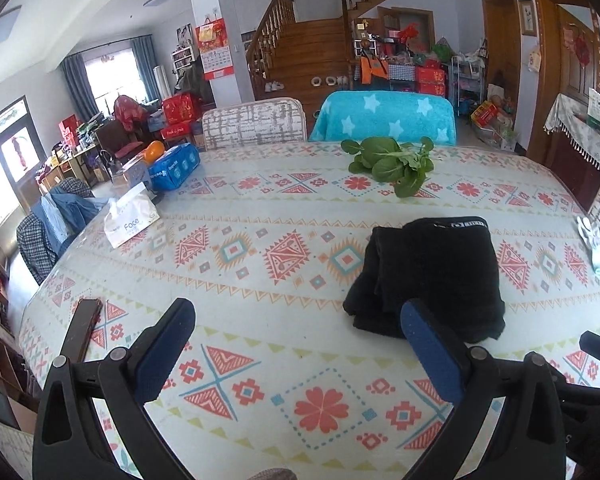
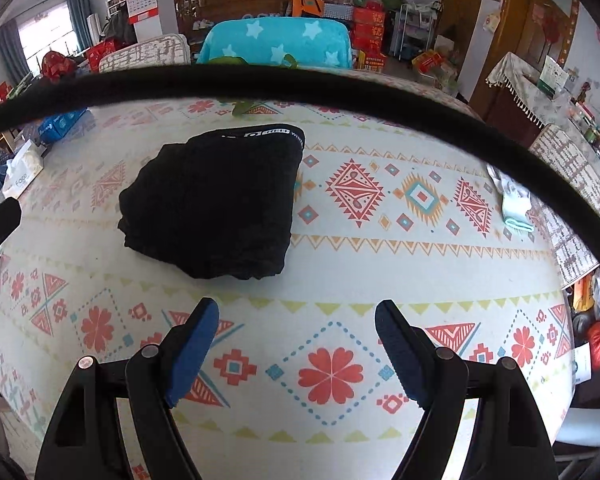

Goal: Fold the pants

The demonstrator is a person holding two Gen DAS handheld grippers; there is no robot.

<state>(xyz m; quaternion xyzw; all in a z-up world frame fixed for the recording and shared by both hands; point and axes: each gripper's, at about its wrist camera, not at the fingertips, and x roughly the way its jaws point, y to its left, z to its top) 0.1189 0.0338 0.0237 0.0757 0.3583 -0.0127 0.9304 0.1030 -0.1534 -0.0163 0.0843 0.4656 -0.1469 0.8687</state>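
A thick black cord (image 2: pixel 300 76) arcs across the right wrist view beyond the right gripper (image 2: pixel 296 318), hiding most of the leafy greens (image 2: pixel 288 61) and a strip of desk (image 2: pixel 340 280). The white lettering on the pants (image 2: pixel 212 208) waistband is too small to read. Left of the left gripper (image 1: pixel 298 318), a dark phone (image 1: pixel 85 322) is partly covered (by the gripper's frame).

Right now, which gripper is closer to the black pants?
Left, I think. The left gripper has one of its fingers overlapping the near edge of the pants. The right gripper sits farther back, bare tablecloth between.
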